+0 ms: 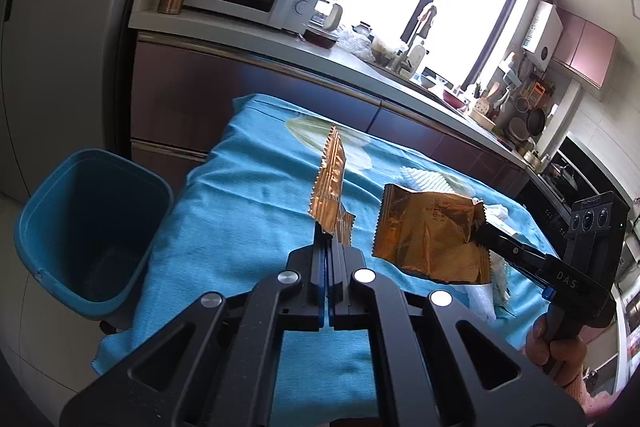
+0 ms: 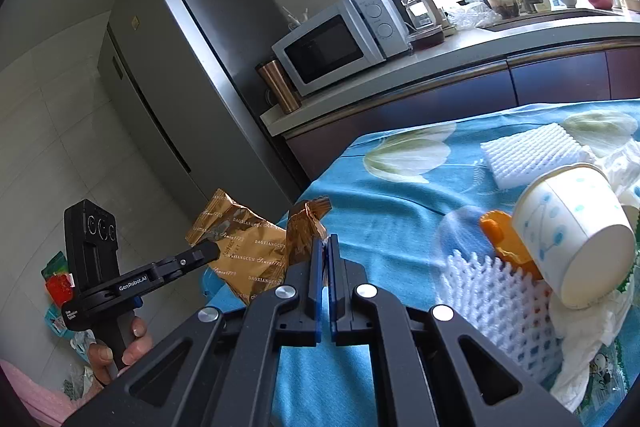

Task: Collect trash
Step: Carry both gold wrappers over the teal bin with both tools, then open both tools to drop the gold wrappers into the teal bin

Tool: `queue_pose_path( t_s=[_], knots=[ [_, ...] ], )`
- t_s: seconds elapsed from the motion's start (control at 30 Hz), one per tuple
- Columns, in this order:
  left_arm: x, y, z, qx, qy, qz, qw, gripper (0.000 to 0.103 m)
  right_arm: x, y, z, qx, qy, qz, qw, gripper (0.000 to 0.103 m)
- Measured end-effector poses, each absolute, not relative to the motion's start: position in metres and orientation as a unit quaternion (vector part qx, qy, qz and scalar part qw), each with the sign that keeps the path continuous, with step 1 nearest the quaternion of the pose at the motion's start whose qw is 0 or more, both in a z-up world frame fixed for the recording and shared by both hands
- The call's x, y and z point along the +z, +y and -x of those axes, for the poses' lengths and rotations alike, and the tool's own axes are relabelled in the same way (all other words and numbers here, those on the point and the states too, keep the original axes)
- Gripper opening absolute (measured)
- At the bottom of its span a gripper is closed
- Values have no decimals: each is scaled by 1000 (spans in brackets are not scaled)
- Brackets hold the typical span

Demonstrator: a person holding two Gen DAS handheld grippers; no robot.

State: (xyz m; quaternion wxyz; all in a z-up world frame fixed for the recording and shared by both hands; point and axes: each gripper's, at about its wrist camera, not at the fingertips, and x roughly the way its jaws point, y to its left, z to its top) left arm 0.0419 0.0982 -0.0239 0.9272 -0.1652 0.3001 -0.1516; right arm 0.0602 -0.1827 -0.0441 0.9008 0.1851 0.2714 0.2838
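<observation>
My left gripper (image 1: 329, 233) is shut on a gold snack wrapper (image 1: 330, 183), held edge-on above the blue tablecloth (image 1: 240, 227). In the right wrist view the same wrapper (image 2: 240, 247) hangs flat from the left gripper (image 2: 208, 251). My right gripper (image 2: 325, 247) is shut on a second gold wrapper (image 2: 306, 227); in the left wrist view that wrapper (image 1: 428, 235) hangs from the right gripper (image 1: 482, 233). A blue trash bin (image 1: 92, 227) stands open on the floor left of the table.
On the cloth lie a tipped paper cup (image 2: 576, 235), orange peel (image 2: 508, 243), white foam netting (image 2: 492, 303), a foam pad (image 2: 532, 151) and crumpled tissue (image 2: 592, 347). Behind are a counter with a microwave (image 2: 340, 43), a fridge (image 2: 180, 47) and a sink.
</observation>
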Motion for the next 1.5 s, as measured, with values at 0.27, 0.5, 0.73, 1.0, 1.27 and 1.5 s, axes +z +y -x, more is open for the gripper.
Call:
queue_pose_path(
  t_s=[0.27,0.5,0.73,1.0,1.27,1.5],
  knots=[
    [-18,157,-32,-91,279,181,939,1,-36,-142,-80,331,278,-185,883,2],
    [-19,214,-28,-22,271,189,944,1,-35,-88,-108,381,297,-176,858,2],
    [-36,261,-40,33,283,196,938,1,-39,-33,-133,410,323,-162,838,2],
    [-66,290,-59,65,313,204,925,1,-56,14,-165,404,367,-157,823,2],
    [-88,291,-74,75,340,198,916,1,-76,50,-186,390,410,-149,811,2],
    [-103,286,-85,80,355,196,911,5,-89,76,-193,382,436,-131,804,4]
  ],
)
